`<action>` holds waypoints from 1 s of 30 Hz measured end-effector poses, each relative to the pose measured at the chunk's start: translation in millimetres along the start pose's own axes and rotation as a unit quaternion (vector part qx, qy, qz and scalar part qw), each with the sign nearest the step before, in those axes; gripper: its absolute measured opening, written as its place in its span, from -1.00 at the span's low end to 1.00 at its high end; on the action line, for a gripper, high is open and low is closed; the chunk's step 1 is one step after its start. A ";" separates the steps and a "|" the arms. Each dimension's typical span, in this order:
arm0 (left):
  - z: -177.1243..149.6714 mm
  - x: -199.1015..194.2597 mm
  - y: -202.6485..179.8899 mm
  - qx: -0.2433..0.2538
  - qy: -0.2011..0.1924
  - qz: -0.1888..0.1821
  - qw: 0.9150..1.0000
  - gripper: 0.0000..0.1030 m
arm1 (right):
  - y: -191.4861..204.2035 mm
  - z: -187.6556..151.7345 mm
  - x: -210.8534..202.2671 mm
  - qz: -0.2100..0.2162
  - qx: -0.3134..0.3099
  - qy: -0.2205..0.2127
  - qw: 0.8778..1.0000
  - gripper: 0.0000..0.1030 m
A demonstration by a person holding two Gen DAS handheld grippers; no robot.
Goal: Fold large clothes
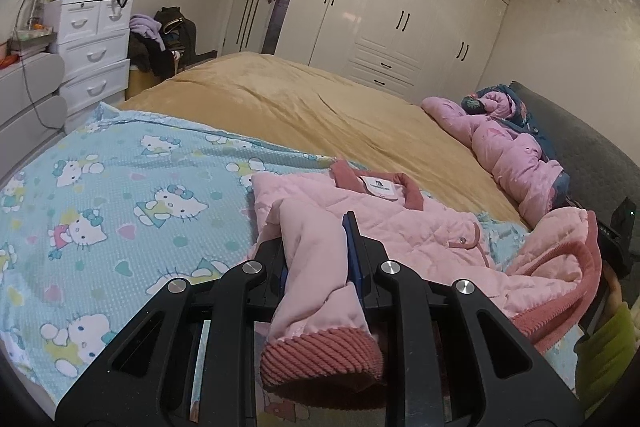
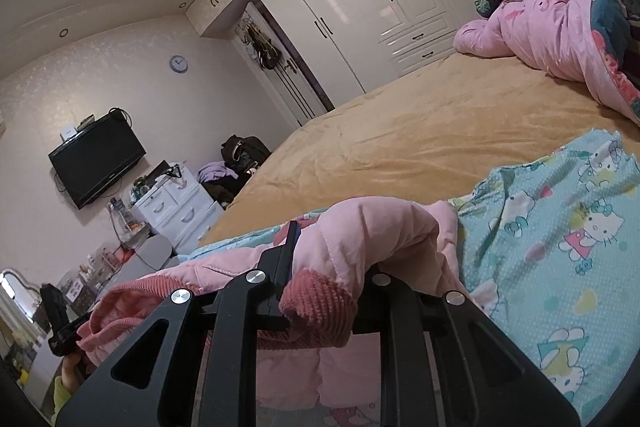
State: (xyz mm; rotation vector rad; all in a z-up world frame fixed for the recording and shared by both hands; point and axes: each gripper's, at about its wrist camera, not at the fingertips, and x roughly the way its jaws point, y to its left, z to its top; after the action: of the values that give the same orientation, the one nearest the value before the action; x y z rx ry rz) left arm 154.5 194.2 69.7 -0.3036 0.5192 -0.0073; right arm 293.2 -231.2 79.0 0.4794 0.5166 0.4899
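The left gripper (image 1: 316,255) is clamping 1 sleeve (image 1: 316,291) of the pink jacket (image 1: 400,223), its 2 fingers pressing the quilted fabric from both sides while the ribbed cuff (image 1: 320,359) is hanging toward the camera. The right gripper (image 2: 332,267) is pinching the other sleeve (image 2: 372,231) in the same way, with its cuff (image 2: 316,301) bunching between the arms.

The jacket is lying spread on a blue cartoon-cat blanket (image 1: 120,195), collar (image 1: 376,187) pointing toward the far side of the bed. The blanket is covering the near part of the bed; beyond it a mustard cover (image 1: 304,103) is stretching toward the wardrobe (image 1: 400,15), a wall of glossy white doors with dark handles. A pink quilt (image 1: 512,147) is lying crumpled against the grey headboard (image 1: 580,147).

In the left wrist view a white drawer chest (image 1: 92,47) is standing beside the bed, with clutter on top and clothes piled next to it. In the right wrist view a dark TV (image 2: 96,159) is hanging on the wall, and a round clock (image 2: 178,63) is hanging higher up.
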 end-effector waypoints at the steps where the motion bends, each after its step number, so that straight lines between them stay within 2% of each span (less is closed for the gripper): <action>1: 2.7 2.9 0.3 0.000 0.001 0.000 1.000 -0.71 | -0.7 1.7 3.6 -0.002 0.001 0.000 1.000 -0.68; 9: 20.7 29.2 2.5 0.001 0.004 0.007 1.000 -0.71 | -11.0 19.1 37.9 -0.019 0.010 0.012 1.000 -0.68; 17: 33.0 64.3 10.1 -0.019 0.008 0.012 1.000 -0.71 | -23.2 30.5 80.7 -0.043 0.024 0.040 0.998 -0.68; 23: 37.1 89.8 19.4 -0.044 0.010 0.017 0.999 -0.69 | -33.5 32.5 111.9 -0.061 0.029 0.056 0.996 -0.67; 30: 39.3 115.3 18.2 -0.044 0.017 0.037 0.998 -0.67 | -53.3 28.5 139.5 -0.077 0.050 0.072 0.993 -0.67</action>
State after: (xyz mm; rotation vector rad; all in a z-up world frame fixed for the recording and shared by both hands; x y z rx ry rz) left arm 272.8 213.1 40.7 -0.3713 0.5658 0.0827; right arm 432.4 -204.8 23.8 0.4971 0.7138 0.3533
